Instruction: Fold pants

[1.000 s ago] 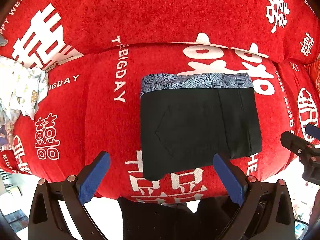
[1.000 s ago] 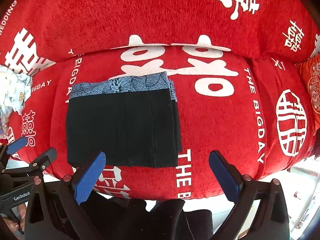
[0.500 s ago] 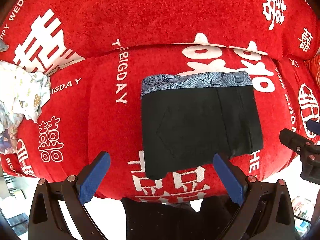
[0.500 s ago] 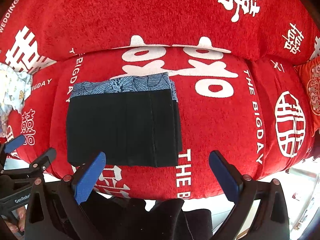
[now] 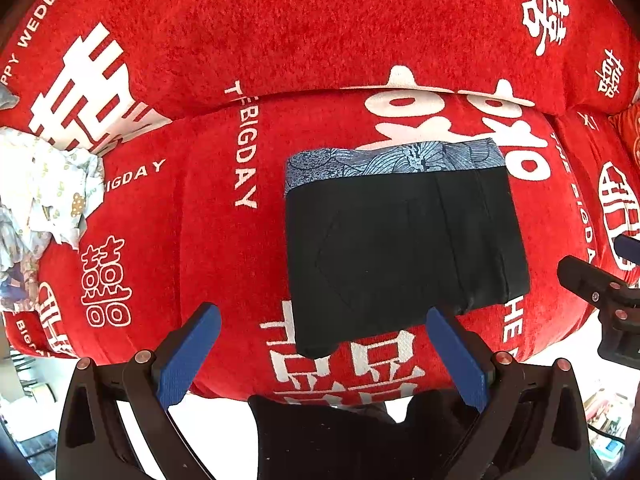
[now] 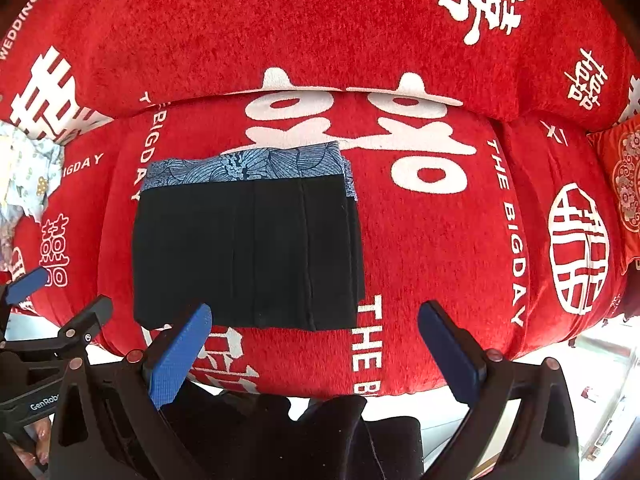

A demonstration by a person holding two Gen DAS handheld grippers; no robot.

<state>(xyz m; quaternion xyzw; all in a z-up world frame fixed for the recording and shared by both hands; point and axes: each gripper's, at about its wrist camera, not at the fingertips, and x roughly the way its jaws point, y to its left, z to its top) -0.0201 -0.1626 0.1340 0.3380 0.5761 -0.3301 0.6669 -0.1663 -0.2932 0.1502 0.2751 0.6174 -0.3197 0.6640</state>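
Note:
The black pants (image 5: 400, 248) lie folded into a flat rectangle on the red sofa seat (image 5: 192, 220), with a blue patterned waistband along the far edge. They also show in the right wrist view (image 6: 248, 256). My left gripper (image 5: 324, 344) is open and empty, held back just off the pants' near edge. My right gripper (image 6: 316, 340) is open and empty, near the pants' near right corner. Each gripper shows at the edge of the other's view.
A crumpled white patterned cloth (image 5: 44, 188) lies on the sofa at the far left. The red backrest (image 5: 320, 28) rises behind the seat. A red patterned cushion (image 6: 624, 184) sits at the right. The sofa's front edge drops to a bright floor below.
Both views have shifted only slightly. The pants lie the same and both grippers stay open.

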